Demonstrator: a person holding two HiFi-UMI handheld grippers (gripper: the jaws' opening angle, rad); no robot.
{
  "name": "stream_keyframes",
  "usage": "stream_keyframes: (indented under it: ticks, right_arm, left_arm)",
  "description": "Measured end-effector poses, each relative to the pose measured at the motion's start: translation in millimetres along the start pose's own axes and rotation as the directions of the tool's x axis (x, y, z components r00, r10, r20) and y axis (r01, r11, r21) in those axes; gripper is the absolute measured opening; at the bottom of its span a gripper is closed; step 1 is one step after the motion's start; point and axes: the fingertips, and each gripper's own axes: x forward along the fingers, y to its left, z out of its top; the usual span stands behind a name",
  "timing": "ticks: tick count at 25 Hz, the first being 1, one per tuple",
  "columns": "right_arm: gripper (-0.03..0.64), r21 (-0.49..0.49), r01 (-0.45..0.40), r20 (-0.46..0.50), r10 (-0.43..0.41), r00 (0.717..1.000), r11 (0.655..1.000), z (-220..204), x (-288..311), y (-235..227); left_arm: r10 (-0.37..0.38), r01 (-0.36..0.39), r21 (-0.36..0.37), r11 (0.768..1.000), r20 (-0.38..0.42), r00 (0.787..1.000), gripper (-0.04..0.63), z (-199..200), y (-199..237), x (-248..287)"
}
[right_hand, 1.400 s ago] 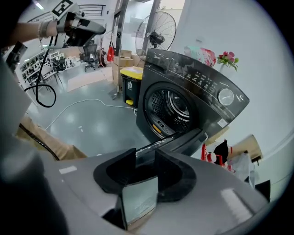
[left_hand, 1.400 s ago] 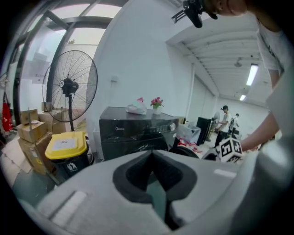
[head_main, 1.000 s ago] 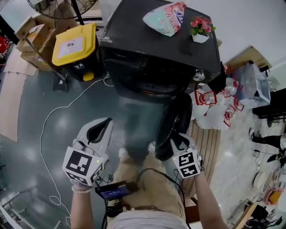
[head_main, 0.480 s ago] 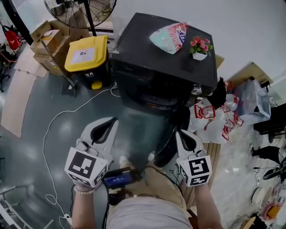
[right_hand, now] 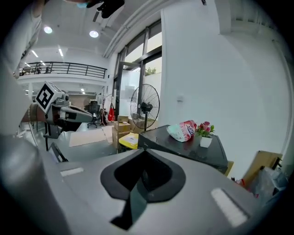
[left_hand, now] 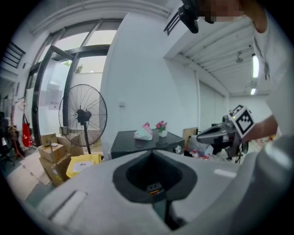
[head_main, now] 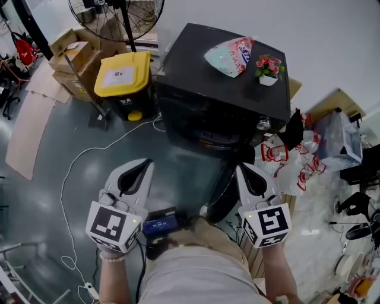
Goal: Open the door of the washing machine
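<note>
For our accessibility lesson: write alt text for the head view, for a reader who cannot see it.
A person holds a shut left gripper and shut right gripper before a black washing machine whose round door hangs open.

A glossy grey floor (head_main: 35,208) meets a white wall (head_main: 332,35). A standing fan (head_main: 116,12), cardboard boxes (head_main: 74,53) and a yellow-lidded bin (head_main: 123,74) stand near tall windows (right_hand: 138,57); a white cable (head_main: 62,184) trails across the floor; round ceiling lights (right_hand: 94,34) glow overhead
</note>
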Motion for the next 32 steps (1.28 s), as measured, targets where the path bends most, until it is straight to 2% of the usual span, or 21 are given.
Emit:
stream_keyframes:
  ticks: [9, 15, 32]
  right_arm:
    - [0.003, -0.003, -0.002, 0.030, 0.002, 1.000, 1.000, 14, 3, 6]
    - [0.003, -0.024, -0.022, 0.018, 0.023, 1.000, 0.999, 13, 3, 12]
    - [0.003, -0.024, -0.009, 0.017, 0.009, 1.000, 1.000, 11, 1, 16]
  left_arm:
    - [-0.024, 0.024, 0.000, 1.000, 0.014, 1.000, -0.005, 1, -4, -1]
    - [-0.035, 0.035, 0.002, 0.999, 0.011, 0.999, -0.005, -1, -6, 0]
    - [-0.056, 0.056, -0.008, 0.998, 0.009, 0.998, -0.005, -8, -11, -3]
